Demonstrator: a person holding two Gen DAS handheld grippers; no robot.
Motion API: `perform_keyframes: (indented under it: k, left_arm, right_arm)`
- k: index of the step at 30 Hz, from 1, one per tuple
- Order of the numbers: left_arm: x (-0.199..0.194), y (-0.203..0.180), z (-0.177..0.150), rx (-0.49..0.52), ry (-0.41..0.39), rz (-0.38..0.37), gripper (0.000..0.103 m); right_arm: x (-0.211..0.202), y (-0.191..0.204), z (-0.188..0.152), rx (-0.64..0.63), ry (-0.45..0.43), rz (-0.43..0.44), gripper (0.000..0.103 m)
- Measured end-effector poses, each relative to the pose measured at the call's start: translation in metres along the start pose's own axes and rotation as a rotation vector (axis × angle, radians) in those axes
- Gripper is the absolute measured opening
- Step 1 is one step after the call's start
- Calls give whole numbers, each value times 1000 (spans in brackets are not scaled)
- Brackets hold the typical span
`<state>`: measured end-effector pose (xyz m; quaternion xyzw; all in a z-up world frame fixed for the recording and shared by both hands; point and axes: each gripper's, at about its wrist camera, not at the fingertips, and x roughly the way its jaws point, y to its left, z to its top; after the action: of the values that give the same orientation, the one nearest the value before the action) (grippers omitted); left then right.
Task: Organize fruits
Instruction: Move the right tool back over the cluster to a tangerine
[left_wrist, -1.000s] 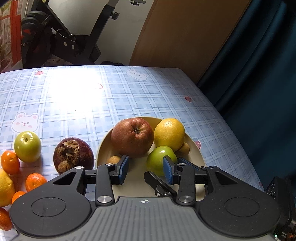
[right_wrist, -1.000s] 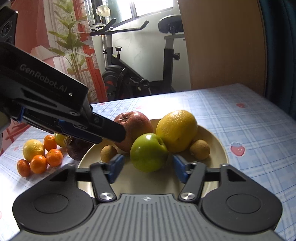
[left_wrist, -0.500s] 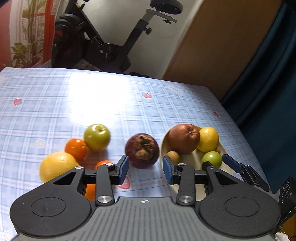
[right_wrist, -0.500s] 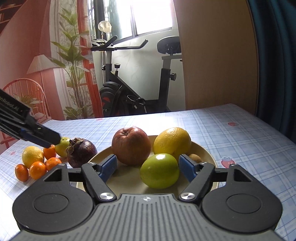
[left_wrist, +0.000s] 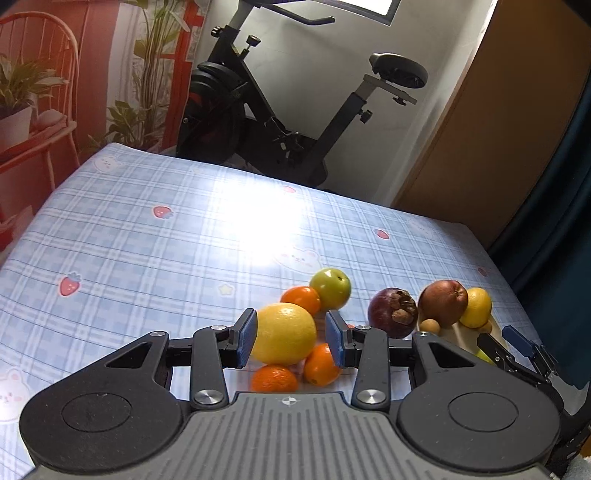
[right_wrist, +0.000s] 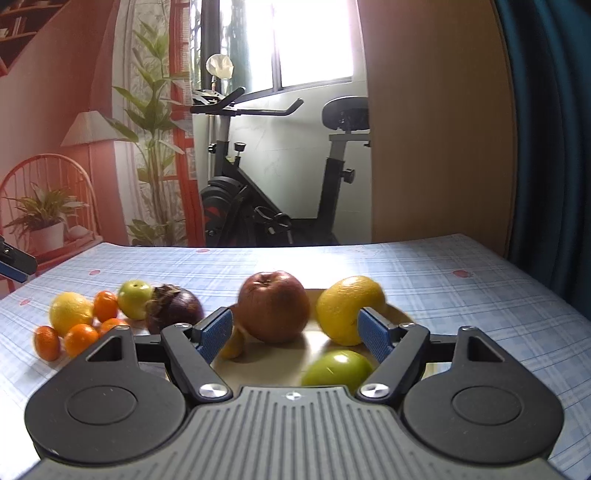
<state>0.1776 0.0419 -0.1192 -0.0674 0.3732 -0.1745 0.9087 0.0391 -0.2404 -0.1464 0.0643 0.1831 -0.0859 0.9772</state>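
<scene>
Left claw (left_wrist: 289, 341) is lining up narrow and empty on the round yellow lemon (left_wrist: 283, 333), needing wider jaws; right claw (right_wrist: 295, 334) is idling wide, empty.

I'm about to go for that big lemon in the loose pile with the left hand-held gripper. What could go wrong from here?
1. The lemon looks wider than the gap of the left hand-held gripper, so the pads may push it away instead of closing round it.
2. Small oranges lie against the lemon; nudging it could send them rolling over the table.
3. The plate already looks full, so an added lemon may roll off.
</scene>
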Motion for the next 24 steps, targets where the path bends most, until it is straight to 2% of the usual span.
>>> perform_keyframes:
  k: [5, 11, 15, 19, 24]
  left_arm:
    - [-11, 6, -6, 32, -62, 30, 42]
    - [-6, 7, -22, 19, -71, 51, 43]
    - [-4, 10, -28, 10, -47, 34, 43]
    - [2, 7, -34, 33, -44, 30, 43]
    - [17, -1, -41, 69, -22, 11, 43]
  right_arm:
    - [7, 33, 7, -50, 12, 97, 78]
    - [24, 77, 3, -137, 75, 209, 78]
    - [36, 98, -1, -190, 109, 253, 77]
    - [48, 112, -3, -244, 101, 240, 63]
    - [59, 114, -8, -225, 140, 254, 49]
